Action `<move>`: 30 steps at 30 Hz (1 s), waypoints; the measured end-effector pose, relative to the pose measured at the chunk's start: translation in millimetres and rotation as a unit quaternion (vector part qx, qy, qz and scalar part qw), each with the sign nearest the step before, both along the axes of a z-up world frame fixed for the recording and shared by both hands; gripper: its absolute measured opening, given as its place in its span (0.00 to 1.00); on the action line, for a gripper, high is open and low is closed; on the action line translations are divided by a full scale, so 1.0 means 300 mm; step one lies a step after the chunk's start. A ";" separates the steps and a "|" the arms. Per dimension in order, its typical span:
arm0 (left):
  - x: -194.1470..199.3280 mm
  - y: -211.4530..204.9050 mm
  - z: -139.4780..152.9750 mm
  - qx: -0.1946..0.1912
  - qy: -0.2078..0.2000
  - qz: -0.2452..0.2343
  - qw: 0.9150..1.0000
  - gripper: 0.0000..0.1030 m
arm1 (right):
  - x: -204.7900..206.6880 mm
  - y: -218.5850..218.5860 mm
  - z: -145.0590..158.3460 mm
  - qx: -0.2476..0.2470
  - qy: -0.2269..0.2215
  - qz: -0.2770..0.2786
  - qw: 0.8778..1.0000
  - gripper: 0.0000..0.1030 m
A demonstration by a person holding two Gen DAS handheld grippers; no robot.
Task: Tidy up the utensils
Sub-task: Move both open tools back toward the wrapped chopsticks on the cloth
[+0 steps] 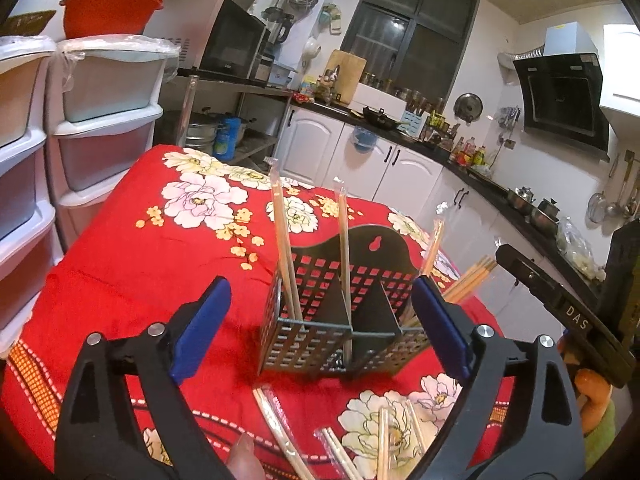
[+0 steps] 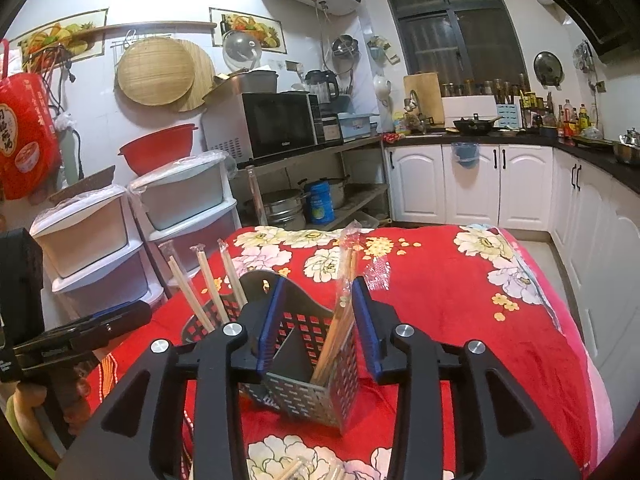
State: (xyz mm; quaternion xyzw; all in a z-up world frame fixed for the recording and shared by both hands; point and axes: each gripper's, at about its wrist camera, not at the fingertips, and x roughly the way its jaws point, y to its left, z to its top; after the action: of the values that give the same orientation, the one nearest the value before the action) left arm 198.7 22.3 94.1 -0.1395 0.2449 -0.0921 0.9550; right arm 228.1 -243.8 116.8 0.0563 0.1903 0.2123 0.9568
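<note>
A black perforated utensil holder point(image 1: 340, 320) stands on the red floral tablecloth point(image 1: 140, 264). Wrapped chopstick pairs point(image 1: 285, 240) stand upright in its compartments. My left gripper point(image 1: 320, 328) is open and empty, its blue pads wide on either side of the holder. More wrapped chopsticks point(image 1: 384, 444) lie loose on the cloth in front. In the right wrist view, my right gripper point(image 2: 320, 324) is open over the holder point(image 2: 308, 376), with a wrapped chopstick pair point(image 2: 340, 312) leaning in the right compartment between its pads, seemingly untouched.
White plastic drawers point(image 1: 96, 132) stand left of the table. Kitchen counters point(image 1: 400, 124) with white cabinets run behind and to the right. The right gripper's black body point(image 1: 560, 312) shows at the holder's right side.
</note>
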 end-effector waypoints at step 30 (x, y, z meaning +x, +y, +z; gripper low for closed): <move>-0.096 -0.085 -0.212 0.009 0.097 -0.056 0.994 0.82 | -0.144 -0.052 -0.229 -0.054 0.084 0.008 0.995 0.49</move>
State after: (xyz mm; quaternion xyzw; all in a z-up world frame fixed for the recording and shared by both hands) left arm 169.7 -3.2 30.4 -0.1249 0.3442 -0.1292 0.9215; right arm 184.9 -259.5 47.9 0.0207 0.2818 0.2039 0.9373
